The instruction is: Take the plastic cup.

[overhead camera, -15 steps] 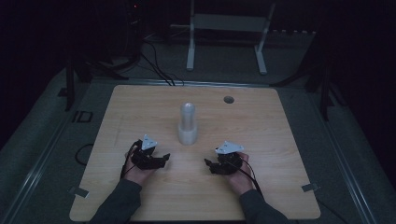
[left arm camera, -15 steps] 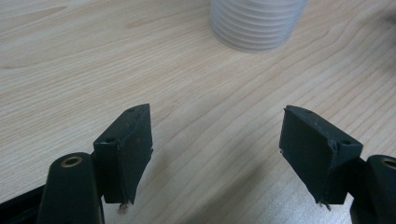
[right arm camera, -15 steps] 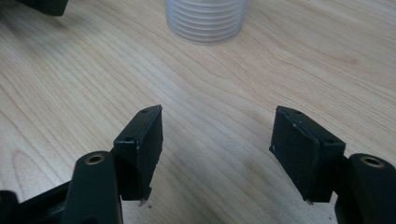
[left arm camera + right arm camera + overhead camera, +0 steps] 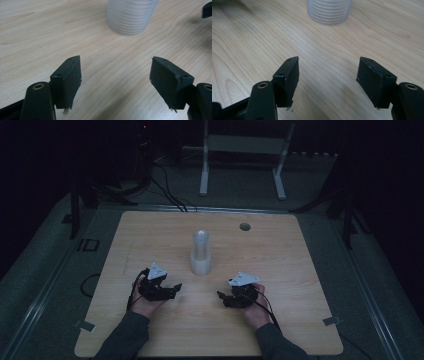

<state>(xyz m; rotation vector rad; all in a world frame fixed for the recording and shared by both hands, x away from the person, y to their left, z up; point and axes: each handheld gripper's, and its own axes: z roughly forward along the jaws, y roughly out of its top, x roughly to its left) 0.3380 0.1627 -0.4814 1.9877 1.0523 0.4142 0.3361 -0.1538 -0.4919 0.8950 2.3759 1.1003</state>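
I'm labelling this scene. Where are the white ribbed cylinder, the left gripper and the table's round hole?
white ribbed cylinder point(image 4: 201, 263), high view, on its wide base.
left gripper point(image 4: 172, 289), high view, between its jaws.
round hole point(image 4: 245, 226), high view, its middle.

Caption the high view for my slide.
Both grippers, left and right, rest open on the wooden table flanking a white ribbed cylinder.

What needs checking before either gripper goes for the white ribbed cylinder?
1. White ribbed plastic cylinder with a rounded top upright on the light wooden table: ok.
2. Left gripper open, nothing between its fingers: ok.
3. Right gripper open, nothing between its fingers: ok.
4. Bare wood between each gripper and the cylinder: ok.
5. Both grippers apart from the cylinder: ok.
6. Whether the cylinder's upper part lifts off its base: cannot tell.
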